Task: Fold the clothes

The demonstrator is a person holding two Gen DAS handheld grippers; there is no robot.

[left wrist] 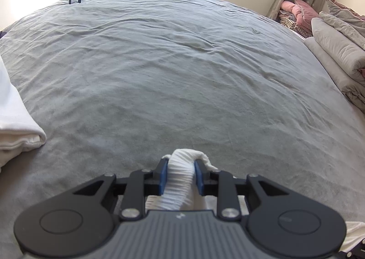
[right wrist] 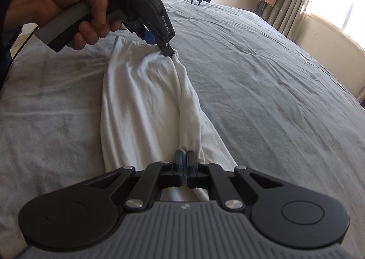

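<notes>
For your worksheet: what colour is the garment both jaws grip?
White garment, clearest in the right wrist view.

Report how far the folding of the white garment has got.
Done: the white garment lies as a long narrow strip on the bed. In hand: the left gripper and right gripper each pinch one end. Left: folding it shorter, then setting it down.

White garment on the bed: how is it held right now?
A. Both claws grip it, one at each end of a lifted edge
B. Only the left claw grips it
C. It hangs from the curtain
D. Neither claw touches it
A. The left claw pinches bunched fabric at the far end of the white garment, and the right claw is shut on the near end of the same raised edge.
</notes>
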